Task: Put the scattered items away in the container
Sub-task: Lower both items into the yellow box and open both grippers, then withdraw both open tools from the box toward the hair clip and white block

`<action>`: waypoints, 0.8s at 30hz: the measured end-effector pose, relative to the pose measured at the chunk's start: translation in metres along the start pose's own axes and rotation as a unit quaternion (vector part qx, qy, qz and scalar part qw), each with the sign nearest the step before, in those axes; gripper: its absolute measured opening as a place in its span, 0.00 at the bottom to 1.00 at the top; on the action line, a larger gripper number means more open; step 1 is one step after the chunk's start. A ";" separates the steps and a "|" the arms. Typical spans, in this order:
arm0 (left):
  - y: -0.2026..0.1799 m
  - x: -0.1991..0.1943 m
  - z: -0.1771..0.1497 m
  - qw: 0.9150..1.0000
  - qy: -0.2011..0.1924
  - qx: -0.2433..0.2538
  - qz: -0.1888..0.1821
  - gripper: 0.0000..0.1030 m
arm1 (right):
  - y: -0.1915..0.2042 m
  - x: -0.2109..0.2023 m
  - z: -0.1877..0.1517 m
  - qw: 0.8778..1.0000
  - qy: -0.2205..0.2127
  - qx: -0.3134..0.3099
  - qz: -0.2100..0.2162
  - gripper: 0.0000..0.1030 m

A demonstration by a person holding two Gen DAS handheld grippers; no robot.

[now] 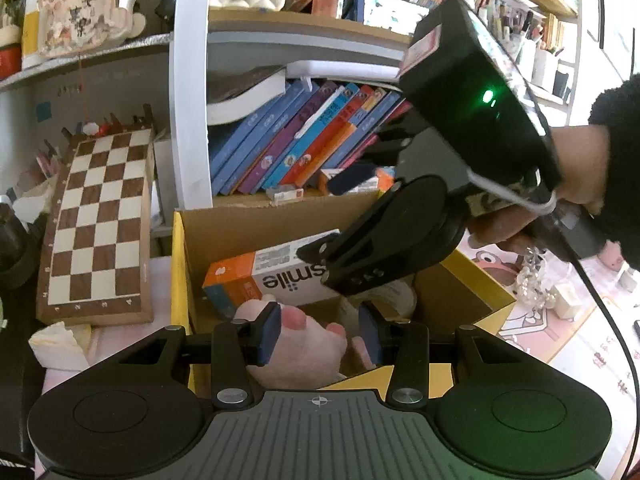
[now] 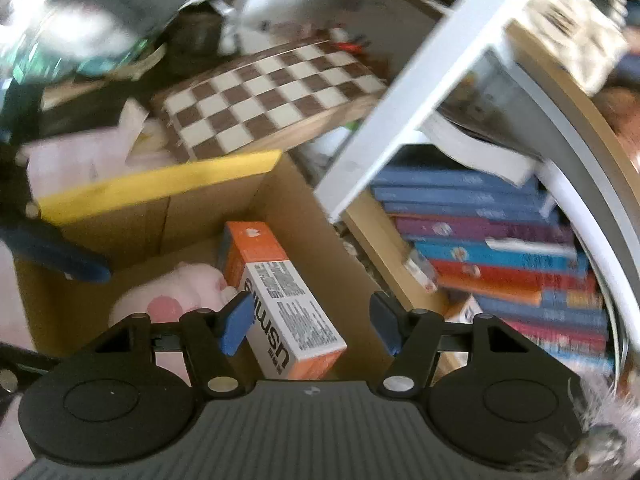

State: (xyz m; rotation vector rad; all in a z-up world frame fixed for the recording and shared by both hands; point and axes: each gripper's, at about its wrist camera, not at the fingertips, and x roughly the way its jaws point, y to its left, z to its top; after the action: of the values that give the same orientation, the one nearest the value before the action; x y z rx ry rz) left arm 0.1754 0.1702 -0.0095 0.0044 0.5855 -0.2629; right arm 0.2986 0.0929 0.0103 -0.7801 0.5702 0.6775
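A cardboard box with yellow flaps (image 1: 182, 248) (image 2: 160, 180) is the container. Inside lie an orange and white "usmile" box (image 1: 264, 276) (image 2: 280, 292) and a pink plush toy (image 1: 304, 344) (image 2: 180, 288). My left gripper (image 1: 320, 330) is over the box with its pads on either side of the plush toy; the pads look slightly apart from it. My right gripper (image 2: 310, 320) is open and empty above the usmile box. The right gripper also shows in the left wrist view (image 1: 320, 256), reaching into the box from the right.
A chessboard (image 1: 100, 220) (image 2: 272, 96) leans left of the box. A white shelf frame (image 1: 190, 100) (image 2: 400, 128) with rows of books (image 1: 304, 140) (image 2: 500, 256) stands behind. A pink patterned mat (image 1: 560, 320) with small items lies to the right.
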 end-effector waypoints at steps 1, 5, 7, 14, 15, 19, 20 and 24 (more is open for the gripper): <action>-0.001 -0.002 0.000 1.000 -0.002 0.000 0.001 0.44 | -0.002 -0.006 -0.001 1.000 -0.001 0.019 -0.004 0.60; -0.004 -0.012 -0.001 1.000 -0.008 0.001 0.007 0.49 | -0.010 -0.028 -0.007 0.995 -0.007 0.095 -0.017 0.60; -0.005 -0.017 -0.002 1.000 -0.011 0.002 0.010 0.49 | -0.010 -0.039 -0.012 0.993 -0.013 0.117 -0.019 0.60; -0.010 -0.034 -0.003 1.000 -0.022 0.003 0.019 0.59 | -0.010 -0.079 -0.031 0.981 -0.032 0.192 -0.025 0.60; -0.011 -0.036 -0.004 1.000 -0.023 0.002 0.020 0.60 | -0.010 -0.085 -0.034 0.978 -0.035 0.203 -0.025 0.60; -0.013 -0.044 -0.007 0.999 -0.026 -0.002 0.024 0.61 | -0.006 -0.102 -0.045 0.971 -0.041 0.232 -0.030 0.60; -0.014 -0.046 -0.007 0.999 -0.027 -0.002 0.025 0.62 | -0.005 -0.106 -0.048 0.970 -0.041 0.236 -0.031 0.60; -0.017 -0.053 -0.010 0.999 -0.028 -0.004 0.027 0.66 | 0.002 -0.119 -0.060 0.966 -0.043 0.253 -0.036 0.61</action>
State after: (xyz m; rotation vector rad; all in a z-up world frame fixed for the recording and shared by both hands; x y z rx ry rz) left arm 0.1233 0.1673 0.0124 0.0062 0.5294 -0.2072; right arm 0.2070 0.0073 0.0554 -0.2892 0.5997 0.4650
